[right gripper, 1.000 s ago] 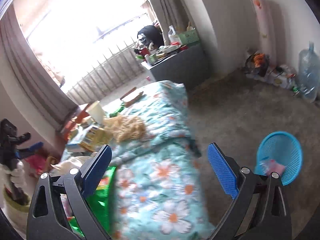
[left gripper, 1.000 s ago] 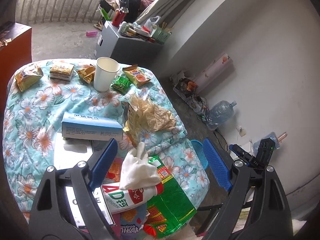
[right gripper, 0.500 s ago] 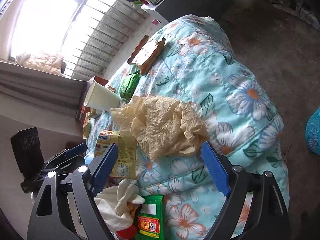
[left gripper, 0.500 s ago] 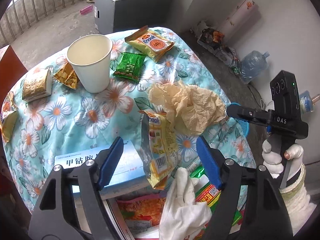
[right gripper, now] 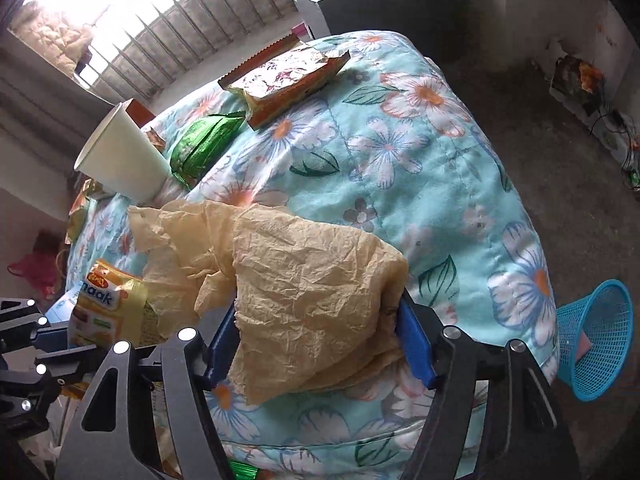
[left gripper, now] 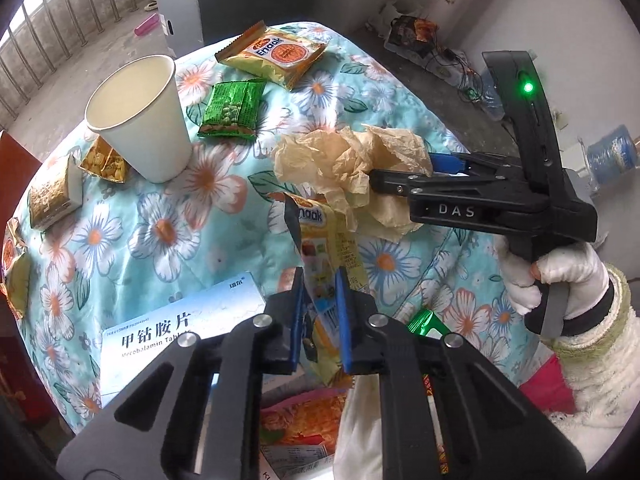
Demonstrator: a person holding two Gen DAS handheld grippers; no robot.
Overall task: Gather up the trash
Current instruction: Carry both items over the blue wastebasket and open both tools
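Gold snack pack [left gripper: 50, 196] sits far left on the floral tabletop [left gripper: 160, 232], small yellow wrapper [left gripper: 105, 162] just beside it, touching the base of the upright white paper cup [left gripper: 140, 120]. Blue-white medicine box [left gripper: 180, 328] lies at the near edge. Green snack packet [left gripper: 232, 110] lies flat right of the cup, orange Enaak packet [left gripper: 276, 54] behind it. Left gripper [left gripper: 320, 312] has just been closing and is clenched on a yellow Enaak wrapper [left gripper: 320, 240], blue pads pressing both sides, wrapper standing up off the cloth. Crumpled tan paper [left gripper: 352, 160] lies right of that wrapper, touching it. Right gripper [right gripper: 316, 344] has just been closing; the tan paper [right gripper: 312, 284] fills the gap between its blue pads, both pads against the wad, so grasping it, paper resting on the cloth. In the left wrist view the right gripper [left gripper: 404, 176] reaches in from the right, held by a white-gloved hand [left gripper: 556, 280]. Blue mesh basket [right gripper: 596, 344] stands on the floor past the tabletop's right edge, something pink inside.
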